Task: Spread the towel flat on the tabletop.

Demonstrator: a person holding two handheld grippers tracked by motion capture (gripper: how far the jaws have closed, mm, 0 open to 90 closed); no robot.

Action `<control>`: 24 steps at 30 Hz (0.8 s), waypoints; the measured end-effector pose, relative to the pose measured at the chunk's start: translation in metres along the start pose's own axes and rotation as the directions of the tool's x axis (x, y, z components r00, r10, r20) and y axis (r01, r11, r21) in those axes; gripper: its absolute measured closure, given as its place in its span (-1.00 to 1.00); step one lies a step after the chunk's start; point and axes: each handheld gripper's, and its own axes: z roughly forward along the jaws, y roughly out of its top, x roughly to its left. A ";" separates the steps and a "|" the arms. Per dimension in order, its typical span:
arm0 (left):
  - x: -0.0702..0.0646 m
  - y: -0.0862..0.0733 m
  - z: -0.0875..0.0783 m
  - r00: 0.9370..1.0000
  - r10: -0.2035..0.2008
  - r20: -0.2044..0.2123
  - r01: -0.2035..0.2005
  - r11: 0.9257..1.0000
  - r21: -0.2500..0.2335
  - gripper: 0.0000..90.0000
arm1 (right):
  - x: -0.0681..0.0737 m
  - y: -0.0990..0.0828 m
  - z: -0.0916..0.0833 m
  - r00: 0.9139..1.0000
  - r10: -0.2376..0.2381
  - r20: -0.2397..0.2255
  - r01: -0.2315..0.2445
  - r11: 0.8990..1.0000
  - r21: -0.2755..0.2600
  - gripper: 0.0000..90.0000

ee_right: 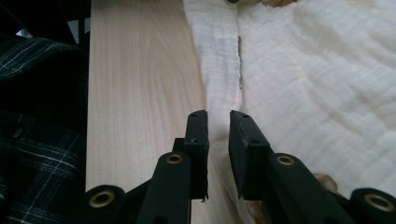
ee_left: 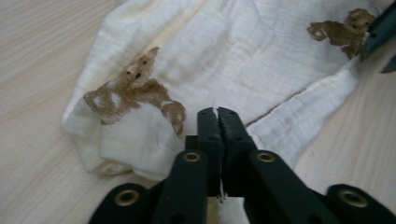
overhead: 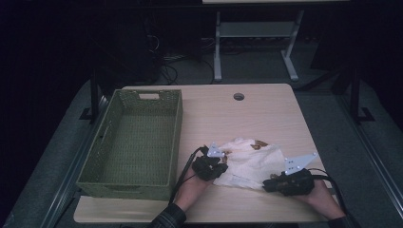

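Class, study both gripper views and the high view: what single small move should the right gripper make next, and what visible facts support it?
Probably close the right gripper on the hem of the white cloth. Its jaws stand apart around the folded edge, while the left gripper is already shut on the cloth's near edge. With both ends pinched, the cloth could be lifted, perhaps toward the green basket.
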 end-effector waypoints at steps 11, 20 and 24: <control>-0.020 -0.012 -0.027 1.000 0.015 0.004 -0.015 1.000 -0.027 0.99 | -0.013 0.003 -0.006 0.998 0.020 0.067 -0.017 0.999 -0.045 0.73; -0.010 -0.008 -0.016 0.997 -0.029 -0.067 0.025 0.997 -0.067 0.54 | -0.029 0.037 0.024 0.998 0.000 0.070 0.004 0.999 -0.054 0.94; -0.005 -0.003 -0.015 0.996 -0.049 -0.071 0.042 0.995 -0.096 0.44 | -0.030 0.053 0.044 0.998 -0.033 0.058 0.035 0.999 -0.028 0.99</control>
